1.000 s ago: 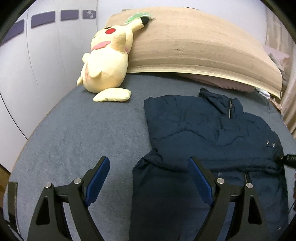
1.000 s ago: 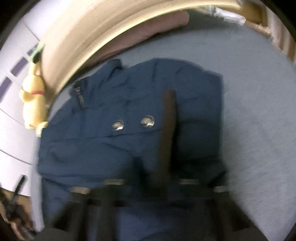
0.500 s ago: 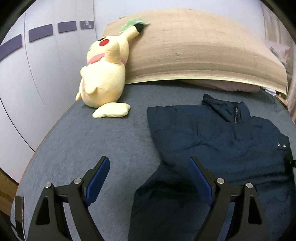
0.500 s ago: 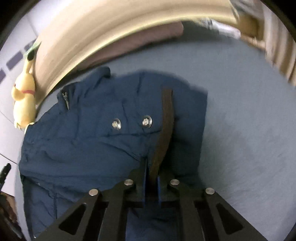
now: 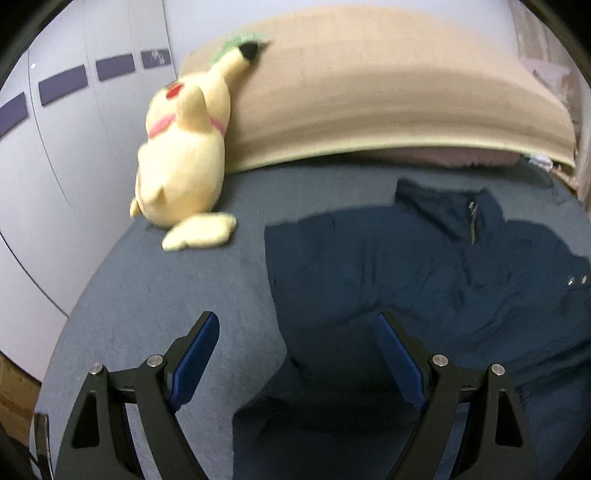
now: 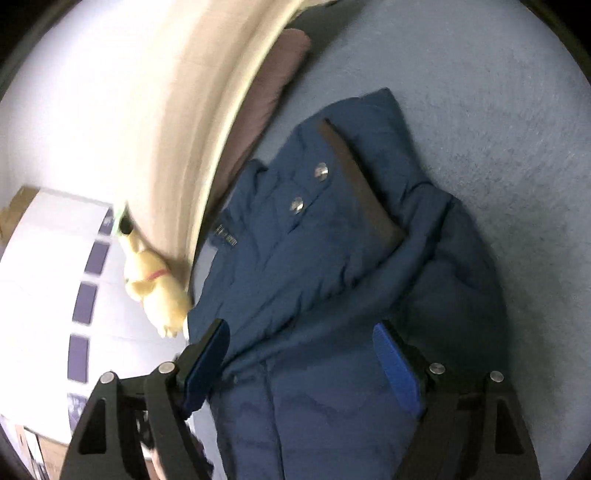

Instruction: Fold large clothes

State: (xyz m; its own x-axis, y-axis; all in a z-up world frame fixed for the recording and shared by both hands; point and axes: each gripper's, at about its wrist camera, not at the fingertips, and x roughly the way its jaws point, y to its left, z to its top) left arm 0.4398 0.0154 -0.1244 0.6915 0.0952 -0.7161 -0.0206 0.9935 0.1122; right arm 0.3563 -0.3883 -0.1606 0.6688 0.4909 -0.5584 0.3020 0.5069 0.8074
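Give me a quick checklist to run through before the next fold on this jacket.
1. Left hand-held gripper open, nothing between its pads: ok.
2. Right hand-held gripper has just been opening, brown strip released: ok.
3. Jacket lies on the bed: ok.
4. Sleeves folded in flat: cannot tell.
5. Plush toy clear of the jacket: ok.
6. Hem end visible: not ok, out of frame.

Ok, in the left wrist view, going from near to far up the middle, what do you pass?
Blue jacket → grey bedspread → tan headboard → white wall.
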